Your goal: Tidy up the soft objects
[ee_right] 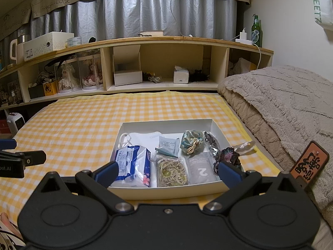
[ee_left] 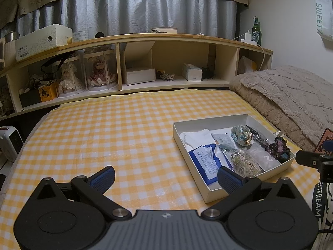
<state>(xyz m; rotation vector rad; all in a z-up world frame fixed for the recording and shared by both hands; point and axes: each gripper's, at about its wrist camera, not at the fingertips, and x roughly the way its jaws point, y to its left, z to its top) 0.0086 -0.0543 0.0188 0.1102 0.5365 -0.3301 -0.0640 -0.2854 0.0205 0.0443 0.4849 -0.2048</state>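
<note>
The left claw point(ee_left: 166, 180) is open and empty, held over the yellow checked sheet point(ee_left: 116, 133) of the bed, left of the white box point(ee_left: 210, 192). The right claw point(ee_right: 167, 174) is also open and empty, with its fingers spread across the near wall of the box. Inside the box lie a blue tissue pack point(ee_right: 133, 164), a bag of cords point(ee_right: 171, 171), a grey pouch point(ee_right: 200, 169), a drawstring bag point(ee_right: 191, 141) and white cloth point(ee_right: 143, 137). A beige blanket point(ee_right: 281, 104) lies right of the box.
</note>
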